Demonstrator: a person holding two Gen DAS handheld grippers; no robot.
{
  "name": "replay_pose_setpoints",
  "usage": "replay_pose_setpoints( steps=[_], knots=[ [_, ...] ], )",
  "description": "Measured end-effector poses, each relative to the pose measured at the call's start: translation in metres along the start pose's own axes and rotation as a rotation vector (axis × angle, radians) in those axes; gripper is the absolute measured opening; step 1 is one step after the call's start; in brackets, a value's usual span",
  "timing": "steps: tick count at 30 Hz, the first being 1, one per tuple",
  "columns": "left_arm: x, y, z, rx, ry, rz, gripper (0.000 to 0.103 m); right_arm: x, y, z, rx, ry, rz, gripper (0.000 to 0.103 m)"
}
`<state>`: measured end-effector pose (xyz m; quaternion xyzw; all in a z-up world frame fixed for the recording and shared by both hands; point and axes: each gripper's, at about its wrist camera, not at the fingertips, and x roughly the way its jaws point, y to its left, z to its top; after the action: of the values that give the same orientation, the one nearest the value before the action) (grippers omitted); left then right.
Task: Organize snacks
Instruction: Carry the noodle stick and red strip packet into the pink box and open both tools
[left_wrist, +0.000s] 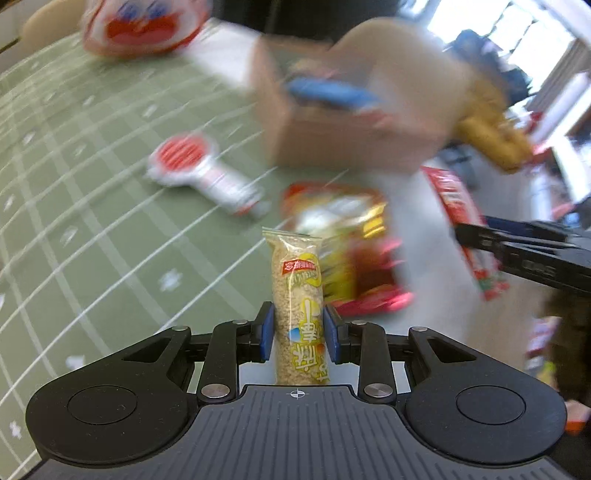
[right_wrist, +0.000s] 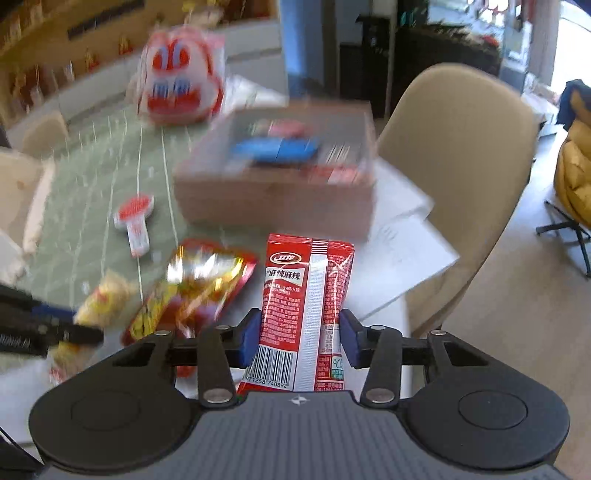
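Observation:
My left gripper (left_wrist: 298, 334) is shut on a clear-wrapped puffed rice bar (left_wrist: 295, 273), which stands upright between the blue pads above the green cloth. My right gripper (right_wrist: 298, 338) is shut on a red spicy snack packet (right_wrist: 308, 291), barcode end toward the camera. Ahead lies a brown cardboard box (right_wrist: 273, 195) with a blue packet (right_wrist: 275, 149) and other snacks inside; the box (left_wrist: 332, 144) shows blurred in the left wrist view. The right gripper's black arm (left_wrist: 524, 251) with the red packet (left_wrist: 458, 206) reaches in from the right there. The left gripper (right_wrist: 44, 325) with the rice bar (right_wrist: 103, 295) is at the left edge.
On the green gridded tablecloth (left_wrist: 74, 184) lie a red and yellow foil bag (right_wrist: 192, 288), a red and white lollipop-shaped snack (right_wrist: 135, 221) and a large red and white bag (right_wrist: 181, 88). White papers (right_wrist: 402, 236) lie under the box. A beige chair (right_wrist: 461, 166) stands right of the table.

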<state>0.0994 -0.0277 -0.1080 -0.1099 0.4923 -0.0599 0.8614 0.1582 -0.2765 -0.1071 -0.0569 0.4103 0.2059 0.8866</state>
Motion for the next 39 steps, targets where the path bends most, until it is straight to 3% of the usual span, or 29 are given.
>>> replay_pose_setpoints(
  steps=[2,5,9,14,17,20,25,27,30,32,35,39],
  knots=[
    [-0.023,-0.014,0.024,0.008,-0.084,-0.049,0.033,-0.021,-0.015,0.011,0.043,-0.069,-0.001,0.045],
    [-0.062,-0.033,0.078,0.03,-0.274,-0.115,0.033,-0.046,-0.028,0.03,0.082,-0.165,-0.004,0.045],
    [-0.078,-0.056,0.149,0.073,-0.434,-0.136,0.033,-0.07,-0.038,0.05,0.102,-0.26,-0.022,0.045],
    [-0.025,-0.057,0.218,0.018,-0.417,-0.055,0.033,-0.075,-0.039,0.059,0.113,-0.302,-0.031,0.045],
    [0.032,-0.044,0.238,0.007,-0.316,-0.001,0.033,-0.072,-0.038,0.056,0.114,-0.289,-0.048,0.045],
    [0.081,-0.025,0.236,0.015,-0.19,0.013,0.033,-0.071,-0.042,0.053,0.12,-0.269,-0.079,0.045],
    [0.115,0.001,0.22,0.017,-0.13,0.078,0.035,-0.059,-0.051,0.05,0.141,-0.216,-0.098,0.045],
    [0.107,0.015,0.213,-0.023,-0.145,0.047,0.035,-0.046,-0.05,0.054,0.142,-0.176,-0.1,0.045],
    [0.069,0.029,0.205,-0.096,-0.247,-0.047,0.035,-0.031,-0.044,0.064,0.121,-0.163,-0.084,0.045],
    [0.048,0.034,0.195,-0.112,-0.29,-0.07,0.035,-0.021,-0.04,0.078,0.104,-0.168,-0.059,0.045],
    [0.024,0.039,0.167,-0.145,-0.301,-0.025,0.035,0.004,-0.034,0.11,0.079,-0.156,-0.021,0.045],
    [0.018,0.053,0.116,-0.236,-0.231,0.026,0.035,0.053,-0.026,0.152,0.065,-0.109,0.015,0.045]
  ],
)
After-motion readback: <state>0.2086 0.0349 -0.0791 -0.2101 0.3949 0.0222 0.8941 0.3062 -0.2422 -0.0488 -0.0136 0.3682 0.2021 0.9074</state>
